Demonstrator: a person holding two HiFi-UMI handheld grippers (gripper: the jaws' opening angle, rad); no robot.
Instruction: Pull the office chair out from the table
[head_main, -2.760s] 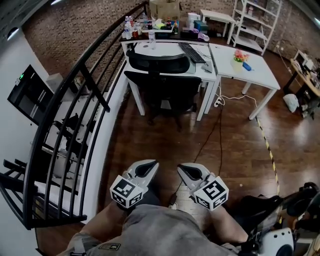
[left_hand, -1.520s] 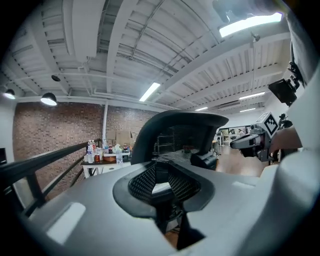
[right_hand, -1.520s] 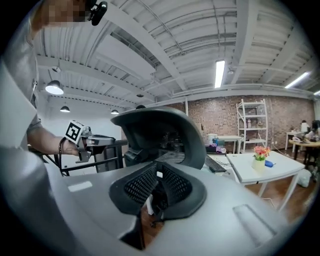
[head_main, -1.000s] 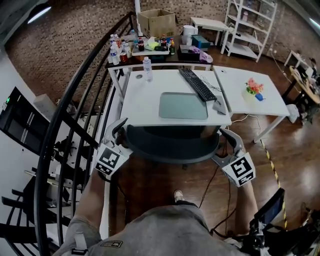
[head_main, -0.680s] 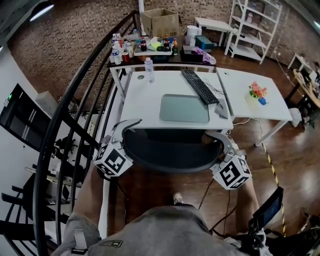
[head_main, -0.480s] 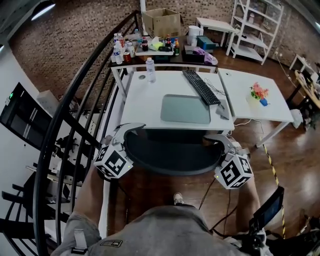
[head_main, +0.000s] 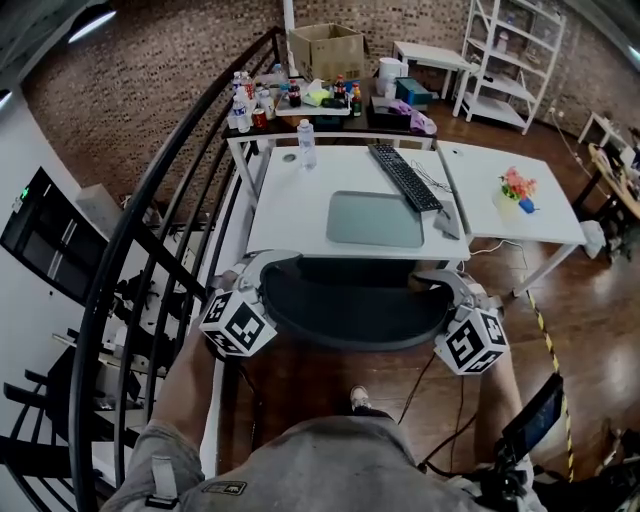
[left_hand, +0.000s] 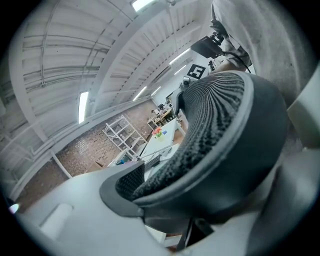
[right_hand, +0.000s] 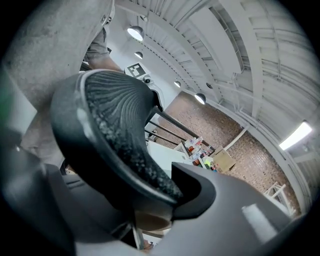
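The black mesh office chair (head_main: 350, 310) stands tucked at the white table (head_main: 290, 215), and only its curved backrest shows in the head view. My left gripper (head_main: 268, 268) clamps the backrest's left end and my right gripper (head_main: 447, 284) clamps its right end. Both pairs of jaws have just been closing with the backrest rim between them. In the left gripper view the backrest (left_hand: 210, 130) fills the gap between the grey fingers (left_hand: 75, 220). In the right gripper view the backrest (right_hand: 110, 125) sits against the grey fingers (right_hand: 240, 220). The seat and the wheels are hidden.
A keyboard (head_main: 405, 178), a grey mat (head_main: 375, 218) and a bottle (head_main: 306, 146) lie on the table. A black stair railing (head_main: 170, 200) runs close along the left. A second white table (head_main: 520, 215) with flowers stands at the right. A cable (head_main: 430, 370) crosses the wood floor.
I walked up from across the room to the chair. Both grippers rolled, moved in on the backrest ends and closed their jaws on the rim.
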